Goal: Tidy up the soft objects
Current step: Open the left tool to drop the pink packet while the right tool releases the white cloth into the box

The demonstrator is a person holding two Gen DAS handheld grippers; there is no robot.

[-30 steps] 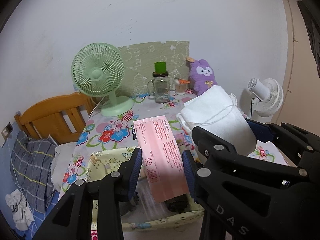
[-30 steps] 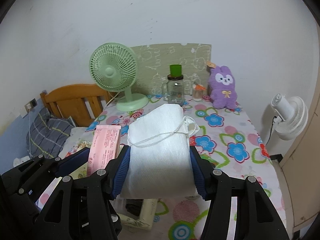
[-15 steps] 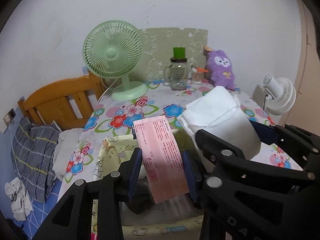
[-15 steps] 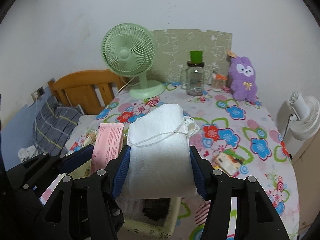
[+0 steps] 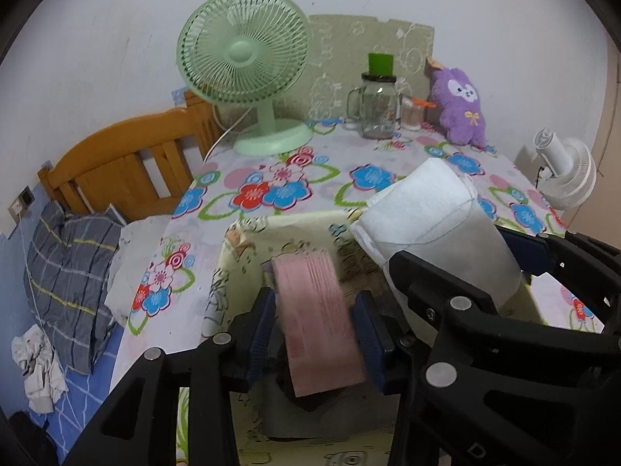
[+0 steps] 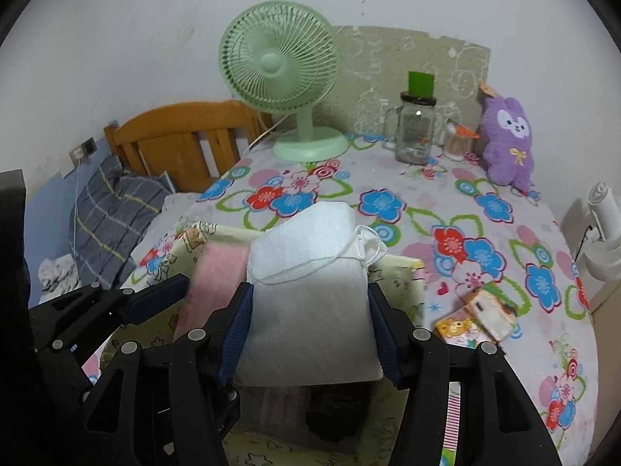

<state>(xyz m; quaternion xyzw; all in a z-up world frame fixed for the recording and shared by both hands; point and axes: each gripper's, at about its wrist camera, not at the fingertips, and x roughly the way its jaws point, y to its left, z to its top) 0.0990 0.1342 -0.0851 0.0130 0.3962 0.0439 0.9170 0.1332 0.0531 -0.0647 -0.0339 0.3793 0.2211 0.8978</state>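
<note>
both grippers have come lower and closer over the yellow fabric bin (image 5: 248, 233) since the earlier frames, so the table and green fan (image 5: 244, 50) now sit higher and larger in each view. the left gripper (image 5: 316, 320) has just been opening its jaws; the pink packet (image 5: 314, 310) sits blurred between the blue pads in the lower middle of the left view, apparently let go and sliding down toward the bin. the right gripper (image 6: 308, 324) pinches the white bundle (image 6: 310, 272) by its two sides, at the centre of the right view, above the bin's near edge.

the white bundle looks like a light, squashy drawstring pouch, cord looped across its top; a grip across the full middle, as now, should hold without crushing it. the pink packet is flat, thin, printed and probably slick plastic, so it may slip out fast.
</note>
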